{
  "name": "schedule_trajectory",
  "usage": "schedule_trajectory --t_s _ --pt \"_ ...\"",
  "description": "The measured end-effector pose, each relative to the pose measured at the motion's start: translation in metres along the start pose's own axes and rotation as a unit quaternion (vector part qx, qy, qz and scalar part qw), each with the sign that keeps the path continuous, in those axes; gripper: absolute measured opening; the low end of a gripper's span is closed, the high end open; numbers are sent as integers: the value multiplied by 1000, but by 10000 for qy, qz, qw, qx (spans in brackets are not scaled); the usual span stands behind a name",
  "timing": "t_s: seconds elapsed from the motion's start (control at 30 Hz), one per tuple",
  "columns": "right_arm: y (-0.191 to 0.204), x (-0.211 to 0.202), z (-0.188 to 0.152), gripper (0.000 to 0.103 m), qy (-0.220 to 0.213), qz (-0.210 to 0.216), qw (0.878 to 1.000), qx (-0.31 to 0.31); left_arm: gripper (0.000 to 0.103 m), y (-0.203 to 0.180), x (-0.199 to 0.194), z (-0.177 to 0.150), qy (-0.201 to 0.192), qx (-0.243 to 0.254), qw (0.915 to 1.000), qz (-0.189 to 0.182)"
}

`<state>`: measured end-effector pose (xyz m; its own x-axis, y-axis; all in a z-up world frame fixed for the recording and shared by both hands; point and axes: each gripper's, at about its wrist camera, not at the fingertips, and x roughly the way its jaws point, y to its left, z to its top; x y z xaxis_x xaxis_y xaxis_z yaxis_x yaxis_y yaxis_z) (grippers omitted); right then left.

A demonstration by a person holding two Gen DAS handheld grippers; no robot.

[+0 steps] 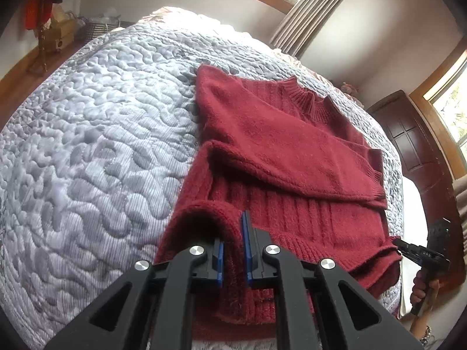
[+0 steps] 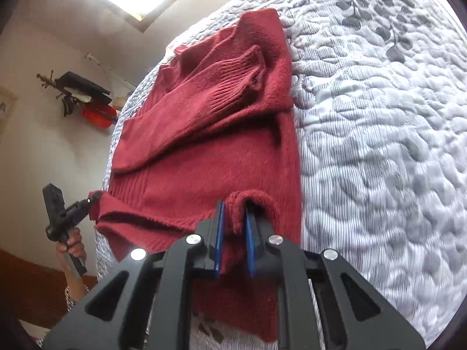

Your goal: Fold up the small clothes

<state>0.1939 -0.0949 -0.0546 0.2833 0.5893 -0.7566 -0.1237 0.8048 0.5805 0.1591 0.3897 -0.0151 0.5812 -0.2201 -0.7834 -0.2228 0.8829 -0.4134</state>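
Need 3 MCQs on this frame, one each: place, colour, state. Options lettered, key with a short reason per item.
1. Where does the sweater lie?
A. on a quilted bedspread
B. on a wooden floor
C. on a chair

2. What colour is the sweater?
A. grey
B. dark red
C. green

3. What is the left gripper doing?
A. open above the quilt
B. shut on nothing
C. shut on the sweater's hem

Key: 1 A, the grey-white bedspread surrounds the knit. 2 B, it reads dark red in both wrist views. 3 C, a fold of hem sits pinched between the blue pads; the right gripper grips the hem's other corner likewise.
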Motion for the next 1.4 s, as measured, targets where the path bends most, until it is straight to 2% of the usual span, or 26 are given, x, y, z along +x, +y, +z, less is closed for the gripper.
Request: schedule_trajectory --t_s 0.13,0.23,0.3,0.33,0.37,0.4,0.43,0.5,0.57,0.63,0.77,0.87,1.13,1.2,1.27,1.33,1.4 --pt "-12 19 14 15 180 51 9996 224 15 14 24 7 272 -326 9991 -91" --pt "-17 16 17 24 212 266 9988 344 19 23 27 9 398 -553 9970 -368" --pt "-19 4 17 43 81 267 9992 275 22 25 18 10 363 -589 9962 -523" --pt "-21 -4 17 44 -20 236 9994 250 30 26 12 10 300 -594 9964 -526" --pt "-21 -14 17 50 -128 30 9998 179 39 28 2 11 123 -572 9975 -401" --pt "-20 -21 16 51 -214 -172 9996 92 56 29 -9 11 -92 -528 9982 -258" --pt "-19 -28 14 51 -285 -321 9991 -22 59 29 -18 13 -270 -480 9984 -126" --pt "-15 -39 13 51 -318 -363 9986 -203 59 28 -37 14 -620 -264 9975 198" --pt "-11 -44 12 51 -332 -473 9975 -407 61 22 -47 15 -778 12 9964 330" --pt "0 -44 12 55 -335 -608 9952 -692 66 14 -48 16 -777 321 9957 379" --pt "16 -29 17 61 -201 -694 9912 -1106 67 -9 -33 16 -614 1006 9913 583" --pt "26 -10 23 67 6 -697 9887 -1330 68 -20 -16 17 -430 1362 9882 554" --pt "39 29 26 70 444 -1238 9721 -1943 70 -35 28 22 -17 1833 9808 670" --pt "41 34 22 67 484 -1263 9682 -2103 70 -38 33 22 36 1909 9793 667" --pt "44 37 19 58 506 -1299 9631 -2303 68 -42 39 19 83 2000 9774 675" --pt "46 39 15 56 585 -1242 9602 -2432 61 -46 44 16 143 2095 9753 686" --pt "46 43 13 54 627 -1374 9561 -2513 53 -48 49 11 177 2179 9728 765"
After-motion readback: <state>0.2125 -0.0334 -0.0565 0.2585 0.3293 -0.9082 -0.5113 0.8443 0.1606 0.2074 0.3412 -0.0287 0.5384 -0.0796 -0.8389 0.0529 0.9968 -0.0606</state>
